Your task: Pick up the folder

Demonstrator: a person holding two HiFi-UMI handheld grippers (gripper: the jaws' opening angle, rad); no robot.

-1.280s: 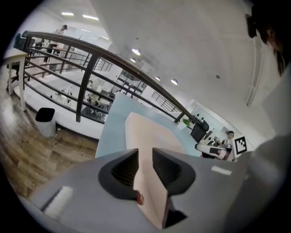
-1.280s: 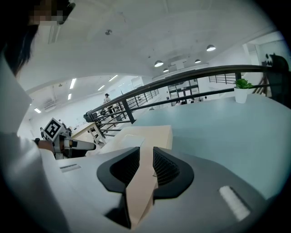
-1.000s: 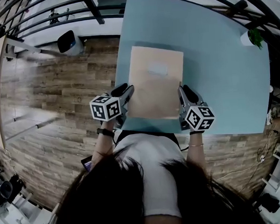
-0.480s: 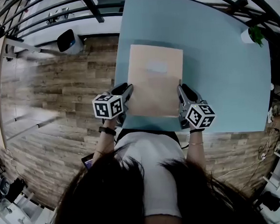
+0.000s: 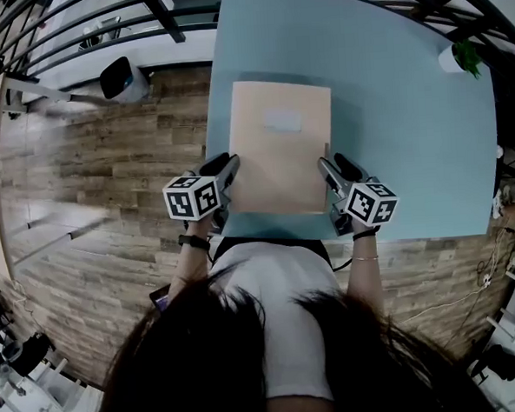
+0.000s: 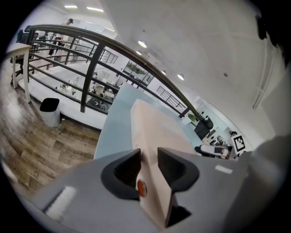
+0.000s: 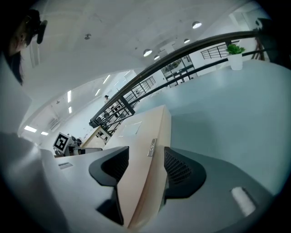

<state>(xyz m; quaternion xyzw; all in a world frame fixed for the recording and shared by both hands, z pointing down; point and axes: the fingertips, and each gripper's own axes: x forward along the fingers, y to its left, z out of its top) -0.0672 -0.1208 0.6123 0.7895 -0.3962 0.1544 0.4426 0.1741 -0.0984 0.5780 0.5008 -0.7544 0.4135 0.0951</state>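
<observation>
Left hand-held gripper (image 6: 149,154) and right hand-held gripper (image 7: 145,154), jaws just opened, loosely straddle folder (image 5: 280,147) edges, unseen from the head view.

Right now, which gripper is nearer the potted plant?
Right. Right gripper, jaws just opened around the folder's right edge, sits toward the potted plant; left gripper, jaws also just opened, straddles the folder's left edge, farther off.
</observation>
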